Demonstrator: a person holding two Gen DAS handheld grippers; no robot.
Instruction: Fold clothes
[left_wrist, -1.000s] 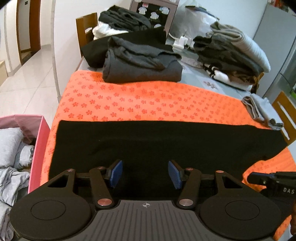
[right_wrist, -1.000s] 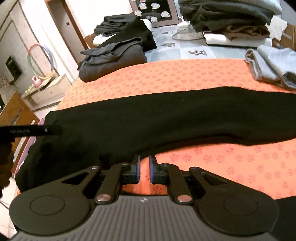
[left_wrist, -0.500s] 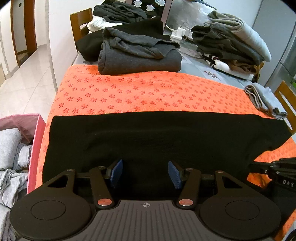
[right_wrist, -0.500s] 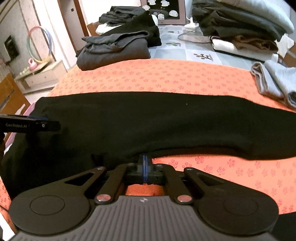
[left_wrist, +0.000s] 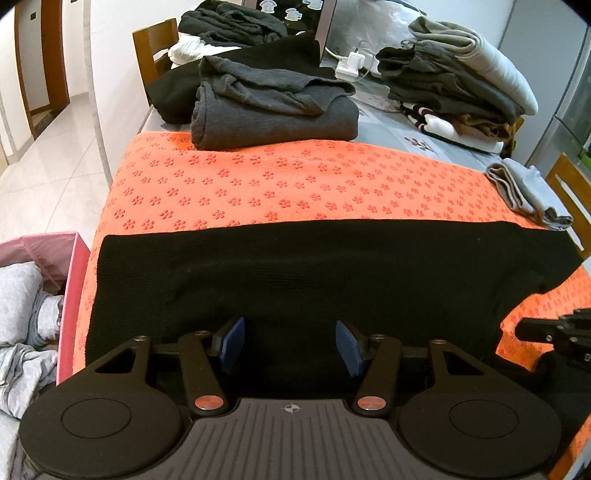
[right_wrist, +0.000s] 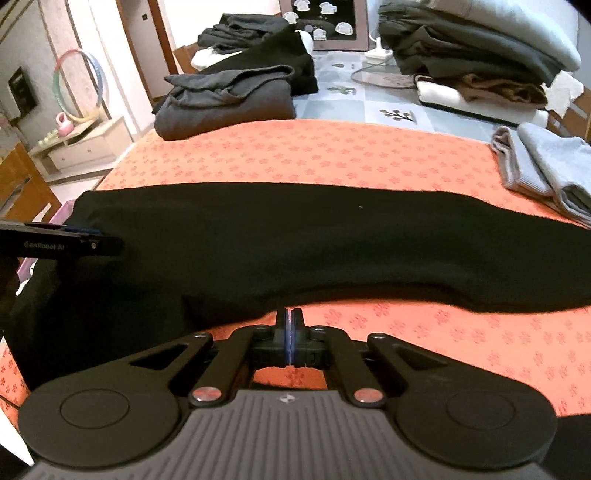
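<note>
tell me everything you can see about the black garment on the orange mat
The black garment is a dark, finely knit piece lying flat as a long band across the orange flower-print mat, its far edge straight. One end narrows to a rounded tip. The open left gripper sits over its near edge; the shut right gripper is at that edge, a pinch unclear.

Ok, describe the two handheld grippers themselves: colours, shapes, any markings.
Both match. The left gripper and right gripper have black linkage arms with copper-coloured pivot pins, two round black discs either side, and a ribbed grey body bearing a small compass-like mark. The finger pads are blue. Pale lettering runs along the left gripper's side in the right wrist view. No cables or sleeves show.
</note>
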